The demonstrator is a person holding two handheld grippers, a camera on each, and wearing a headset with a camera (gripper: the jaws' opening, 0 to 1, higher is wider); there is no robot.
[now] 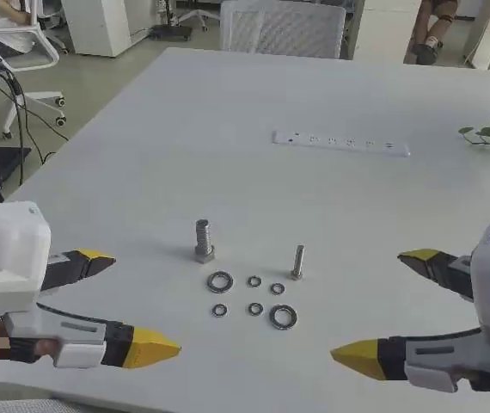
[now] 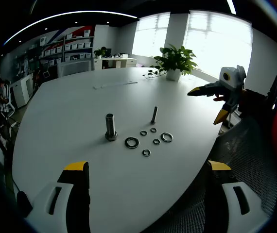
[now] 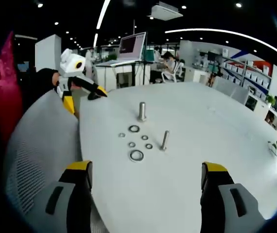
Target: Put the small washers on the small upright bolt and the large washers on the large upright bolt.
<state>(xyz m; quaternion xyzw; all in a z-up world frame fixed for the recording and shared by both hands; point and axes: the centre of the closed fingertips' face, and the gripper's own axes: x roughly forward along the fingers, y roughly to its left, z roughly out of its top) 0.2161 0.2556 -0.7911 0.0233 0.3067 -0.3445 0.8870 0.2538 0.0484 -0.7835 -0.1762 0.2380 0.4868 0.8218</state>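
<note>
Yellow-tipped left claw [image 1: 145, 303] and right claw [image 1: 365, 303] — both spread apart, empty — flank washers [image 1: 211, 281] near the large bolt [image 1: 204, 239] and small bolt [image 1: 298, 261].

Matt white table [image 1: 228, 129], shiny metal washers [image 1: 220, 281], dull metal bolts [image 1: 204, 239]
</note>
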